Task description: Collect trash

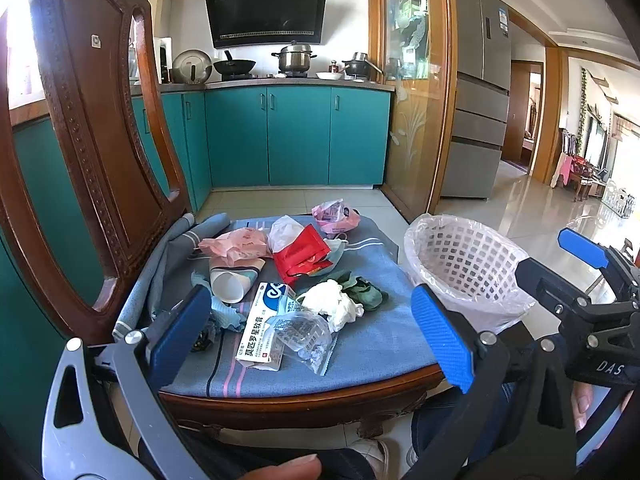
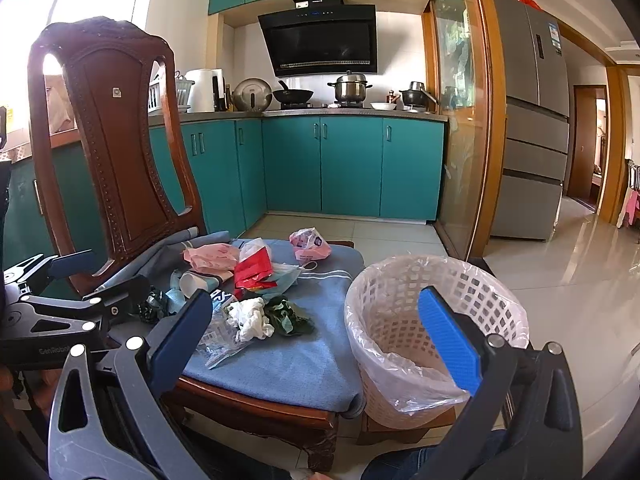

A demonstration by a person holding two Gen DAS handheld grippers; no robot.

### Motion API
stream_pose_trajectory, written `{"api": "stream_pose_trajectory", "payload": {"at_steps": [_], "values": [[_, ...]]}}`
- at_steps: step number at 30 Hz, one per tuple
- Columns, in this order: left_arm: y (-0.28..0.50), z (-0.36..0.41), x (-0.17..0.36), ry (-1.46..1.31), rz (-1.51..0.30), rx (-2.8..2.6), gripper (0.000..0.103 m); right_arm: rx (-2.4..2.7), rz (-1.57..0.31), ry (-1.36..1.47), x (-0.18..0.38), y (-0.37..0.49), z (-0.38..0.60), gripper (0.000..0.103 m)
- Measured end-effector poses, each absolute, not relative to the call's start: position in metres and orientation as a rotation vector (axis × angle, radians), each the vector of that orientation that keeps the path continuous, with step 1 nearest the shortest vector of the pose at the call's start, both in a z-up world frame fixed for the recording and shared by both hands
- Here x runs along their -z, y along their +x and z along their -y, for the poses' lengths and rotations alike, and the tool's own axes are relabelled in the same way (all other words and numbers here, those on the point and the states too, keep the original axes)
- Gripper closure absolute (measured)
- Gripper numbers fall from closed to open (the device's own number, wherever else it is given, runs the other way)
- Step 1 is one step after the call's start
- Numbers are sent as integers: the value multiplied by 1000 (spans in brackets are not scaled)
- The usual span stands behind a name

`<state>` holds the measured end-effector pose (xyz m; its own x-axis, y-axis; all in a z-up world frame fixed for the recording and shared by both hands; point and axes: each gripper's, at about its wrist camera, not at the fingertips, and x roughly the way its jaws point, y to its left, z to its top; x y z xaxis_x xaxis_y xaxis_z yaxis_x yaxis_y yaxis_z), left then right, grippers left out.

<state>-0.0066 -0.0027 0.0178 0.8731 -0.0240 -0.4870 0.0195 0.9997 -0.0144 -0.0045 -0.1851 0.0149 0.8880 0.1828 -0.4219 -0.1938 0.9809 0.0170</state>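
Trash lies on a blue cushion [image 1: 372, 344] on a wooden chair: a medicine box [image 1: 262, 326], a clear plastic wrapper [image 1: 304, 334], a white tissue wad [image 1: 334, 306], green leaves [image 1: 366, 290], a paper cup [image 1: 230, 282], a red packet [image 1: 300, 254] and pink bags [image 1: 236, 242]. A white lined basket [image 1: 464, 268] stands right of the seat. My left gripper [image 1: 316, 332] is open and empty above the seat's front. My right gripper [image 2: 320, 336] is open and empty, hovering between seat and basket [image 2: 432, 332]; it also shows in the left wrist view [image 1: 556, 264].
The carved chair back [image 1: 96, 132] rises at the left. Teal kitchen cabinets [image 1: 296, 132] and a stove with pots stand behind. A grey fridge [image 1: 478, 92] is at the right, with tiled floor [image 1: 532, 220] beyond. The basket sits on a low wooden stool [image 2: 404, 426].
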Motion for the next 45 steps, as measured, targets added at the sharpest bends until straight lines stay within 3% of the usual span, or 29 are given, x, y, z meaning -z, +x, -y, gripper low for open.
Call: {"api": "stream_pose_trajectory", "payload": {"at_steps": [45], "values": [[-11,6,-16,-7,-503,27,3,-203,-428,-32,-14,-8,184,2]]}}
